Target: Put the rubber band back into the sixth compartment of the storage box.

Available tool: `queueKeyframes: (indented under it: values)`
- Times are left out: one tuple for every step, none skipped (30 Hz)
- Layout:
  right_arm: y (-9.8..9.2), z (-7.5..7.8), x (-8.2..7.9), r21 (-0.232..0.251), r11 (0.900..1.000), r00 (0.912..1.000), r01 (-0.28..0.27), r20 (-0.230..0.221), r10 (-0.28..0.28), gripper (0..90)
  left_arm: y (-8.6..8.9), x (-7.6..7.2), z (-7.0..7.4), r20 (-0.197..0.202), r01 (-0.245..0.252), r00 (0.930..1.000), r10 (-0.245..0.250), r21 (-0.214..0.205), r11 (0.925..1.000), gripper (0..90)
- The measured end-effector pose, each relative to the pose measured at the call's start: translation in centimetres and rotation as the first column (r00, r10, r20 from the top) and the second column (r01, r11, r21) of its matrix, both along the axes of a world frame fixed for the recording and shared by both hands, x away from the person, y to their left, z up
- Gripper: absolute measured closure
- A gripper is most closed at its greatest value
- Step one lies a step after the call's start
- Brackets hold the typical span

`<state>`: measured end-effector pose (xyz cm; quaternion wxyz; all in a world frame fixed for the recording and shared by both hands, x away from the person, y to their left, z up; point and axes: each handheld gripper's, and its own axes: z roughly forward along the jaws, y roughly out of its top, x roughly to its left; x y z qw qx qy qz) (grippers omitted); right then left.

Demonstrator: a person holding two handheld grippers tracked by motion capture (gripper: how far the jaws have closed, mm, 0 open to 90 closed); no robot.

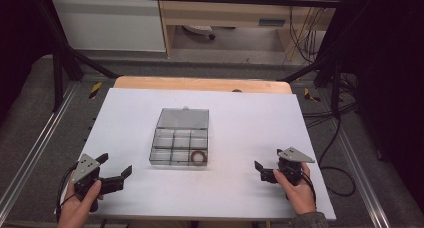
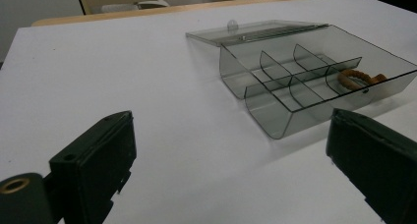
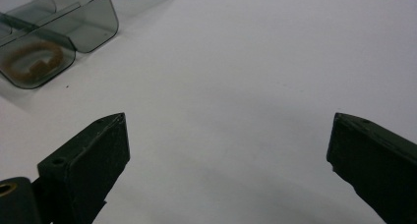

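Compartment box lies open mid-surface, so we hold left gripper and right gripper flanking it, jaws apart, empty.

Open compartment box mid-table, lid laid back, bare surface all around

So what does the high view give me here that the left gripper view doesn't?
High view alone: both hands with the left gripper and right gripper, jaws apart, either side of the box, plus the frame and floor around the table. Left gripper view alone: the dividers' height and the lid lying open flat behind the box. Shared: the clear compartment box and the brown ring in one corner compartment.
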<state>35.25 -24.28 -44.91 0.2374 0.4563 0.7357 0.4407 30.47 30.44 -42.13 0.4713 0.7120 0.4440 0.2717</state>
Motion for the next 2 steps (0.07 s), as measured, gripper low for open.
queueKeyframes:
  values:
    - [0.31, -0.08, 0.05, -0.014, 0.9998, 0.9999, -0.011, -0.006, 0.011, 2.9, 0.00, 0.00, 0.00, 0.000, 0.001, 1.0000, -0.001, 0.000, 1.0000, 4.9]
    - [0.59, -0.11, 0.09, -0.022, 0.9997, 0.9998, -0.014, -0.015, 0.014, 2.9, 0.00, -0.01, -0.01, 0.000, 0.001, 1.0000, -0.001, 0.001, 1.0000, 4.9]
